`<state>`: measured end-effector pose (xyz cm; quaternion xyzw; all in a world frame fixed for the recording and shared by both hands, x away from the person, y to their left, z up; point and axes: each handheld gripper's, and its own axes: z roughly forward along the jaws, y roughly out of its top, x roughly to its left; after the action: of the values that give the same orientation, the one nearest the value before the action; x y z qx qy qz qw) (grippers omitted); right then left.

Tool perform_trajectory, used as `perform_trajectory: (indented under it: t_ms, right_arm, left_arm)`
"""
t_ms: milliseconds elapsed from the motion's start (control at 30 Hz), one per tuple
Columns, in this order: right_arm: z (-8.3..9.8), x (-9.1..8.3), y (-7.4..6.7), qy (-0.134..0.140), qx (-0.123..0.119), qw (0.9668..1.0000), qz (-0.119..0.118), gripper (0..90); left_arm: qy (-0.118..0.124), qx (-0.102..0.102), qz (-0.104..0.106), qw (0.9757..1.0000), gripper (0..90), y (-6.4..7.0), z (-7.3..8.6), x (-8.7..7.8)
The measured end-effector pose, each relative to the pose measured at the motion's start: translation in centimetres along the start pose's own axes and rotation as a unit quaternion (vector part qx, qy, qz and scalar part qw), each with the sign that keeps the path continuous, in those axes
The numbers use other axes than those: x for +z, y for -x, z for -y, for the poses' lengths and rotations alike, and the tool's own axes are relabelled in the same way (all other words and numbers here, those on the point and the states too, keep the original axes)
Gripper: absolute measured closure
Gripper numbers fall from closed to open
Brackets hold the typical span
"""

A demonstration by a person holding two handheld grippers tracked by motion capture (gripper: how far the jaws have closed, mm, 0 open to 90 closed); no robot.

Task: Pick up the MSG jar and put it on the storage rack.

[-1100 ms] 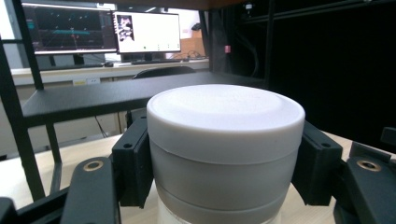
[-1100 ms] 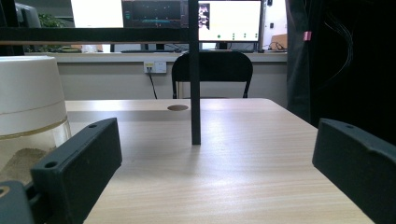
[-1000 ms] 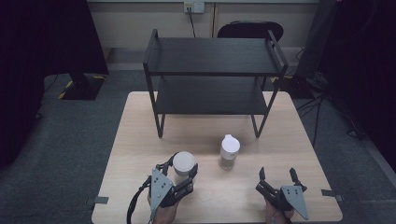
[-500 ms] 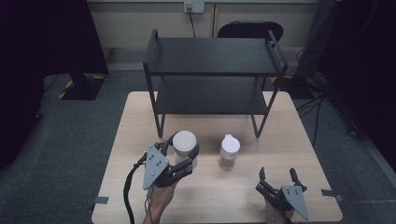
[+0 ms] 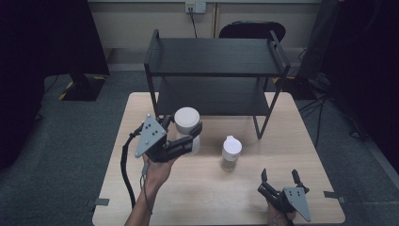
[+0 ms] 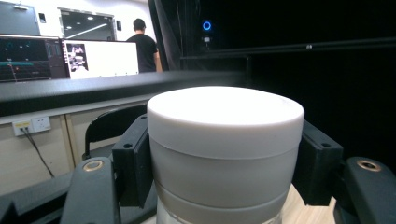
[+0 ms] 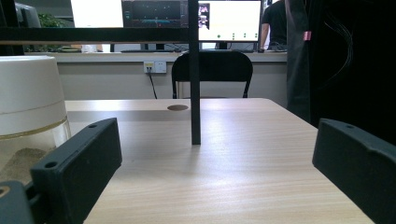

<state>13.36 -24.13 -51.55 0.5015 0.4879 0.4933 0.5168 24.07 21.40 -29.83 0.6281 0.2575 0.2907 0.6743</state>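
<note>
Clearly the left gripper point(image 5: 184, 136) was clenched on the white-lidded jar point(image 5: 187, 121), its black jaws pressing just under the lid on both sides, as the left gripper view showed point(image 6: 224, 154). The jar hung clear of the table point(image 5: 141, 188), upright, in front of the black shelf rack point(image 5: 214, 56) and near its left front leg. The likely step was carrying the jar onto the rack. To do that well, the jar needed to stay level, since the grip sat high on it and a tilt could let the body swing. It also needed to rise enough to clear the edge of whichever tier was meant before going forward, keeping off the rack's left post. The right gripper point(image 5: 281, 181) rested at the near right of the table with its jaws spread and nothing between them. The smaller spouted jar point(image 5: 231, 153) stood apart on the table, out of the carrying path.
</note>
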Motion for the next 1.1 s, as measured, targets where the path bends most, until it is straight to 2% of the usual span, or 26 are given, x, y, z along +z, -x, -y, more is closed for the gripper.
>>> perform_trajectory:
  t_ms: [233,400,567,600,700,833,967,1100]
  right_arm:
    - [0.0,0.0,-0.1,0.000,0.000,1.0000,0.003,0.0]
    - [0.0,0.0,-0.2,0.000,0.000,1.0000,0.005,0.0]
    - [0.0,0.0,-0.2,0.000,0.000,1.0000,0.006,0.0]
    - [0.0,0.0,-0.2,0.000,0.000,1.0000,0.006,0.0]
    - [0.0,0.0,-0.2,0.000,0.000,1.0000,0.006,0.0]
    - [0.0,0.0,-0.2,0.000,0.001,1.0000,0.005,0.0]
    - [0.0,0.0,-0.2,0.000,0.001,1.0000,0.006,0.0]
    - [0.0,0.0,-0.2,0.000,0.001,1.0000,0.006,0.0]
  left_arm:
    - [0.011,-0.010,-0.001,0.9999,34.3,-2.1,-3.1,2.2]
    - [0.014,-0.008,-0.005,0.9999,34.3,-3.1,-5.6,4.2]
    - [0.025,-0.028,-0.019,0.9991,34.3,-3.7,-7.8,6.2]
    - [0.026,-0.032,-0.023,0.9989,34.3,-3.9,-8.2,6.7]
    - [0.024,-0.029,-0.046,0.9982,34.3,-3.9,-9.4,8.2]
    - [0.025,-0.026,-0.066,0.9972,34.3,-4.1,-10.5,10.0]
    - [0.021,-0.031,-0.094,0.9949,34.3,-4.2,-11.2,12.1]
    - [0.011,-0.026,-0.120,0.9923,34.3,-4.0,-11.5,14.2]
